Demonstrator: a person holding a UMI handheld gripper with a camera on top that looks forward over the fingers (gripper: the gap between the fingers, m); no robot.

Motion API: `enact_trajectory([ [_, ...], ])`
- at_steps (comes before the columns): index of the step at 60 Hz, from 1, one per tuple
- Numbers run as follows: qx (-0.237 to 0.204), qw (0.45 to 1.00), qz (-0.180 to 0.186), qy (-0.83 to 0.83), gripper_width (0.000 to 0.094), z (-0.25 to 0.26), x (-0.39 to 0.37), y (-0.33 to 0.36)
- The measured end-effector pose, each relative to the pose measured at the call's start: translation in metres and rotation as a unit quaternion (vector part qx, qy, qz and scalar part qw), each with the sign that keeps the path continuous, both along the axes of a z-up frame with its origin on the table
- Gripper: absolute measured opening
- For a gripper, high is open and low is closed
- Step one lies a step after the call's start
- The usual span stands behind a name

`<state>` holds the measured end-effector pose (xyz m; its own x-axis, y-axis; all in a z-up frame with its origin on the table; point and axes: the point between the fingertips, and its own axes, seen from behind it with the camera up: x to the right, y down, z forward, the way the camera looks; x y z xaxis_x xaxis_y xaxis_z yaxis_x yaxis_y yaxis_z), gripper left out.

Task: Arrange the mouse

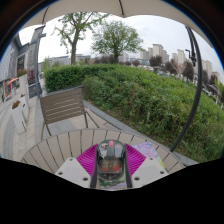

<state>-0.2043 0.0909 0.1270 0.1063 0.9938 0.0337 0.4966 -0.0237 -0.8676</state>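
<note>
Mouse: dark, glossy, sitting at 6 o'clock between my fingers, the magenta pads hard against both its flanks. I read that as gripped, no gap visible either side. It looks lifted off the bench, the slatted wooden top showing under and ahead of it from 7 to 5 o'clock, though I can't be sure its underside is clear. Progress, as I judge it: pick-up done, placement not. I see no mat or marked spot for it, so the target isn't evident from here; what is left is to carry, set it down square, and release. Outward: a wooden chair at 9 o'clock just beyond the bench edge, a clipped hedge running from 10 to 3 o'clock, trees at 12 o'clock, buildings at 1 o'clock beyond.
</note>
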Motion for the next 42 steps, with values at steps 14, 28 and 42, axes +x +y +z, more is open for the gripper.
enact_trajectory([
  [14, -0.005, 0.998, 0.024, -0.064, 0.0426, -0.109, -0.024, 0.081],
  [28, -0.028, 0.995, 0.003, -0.092, 0.0829, -0.124, 0.003, 0.099],
  [42, -0.038, 0.995, 0.017, -0.086, 0.0839, -0.006, 0.119, 0.095],
])
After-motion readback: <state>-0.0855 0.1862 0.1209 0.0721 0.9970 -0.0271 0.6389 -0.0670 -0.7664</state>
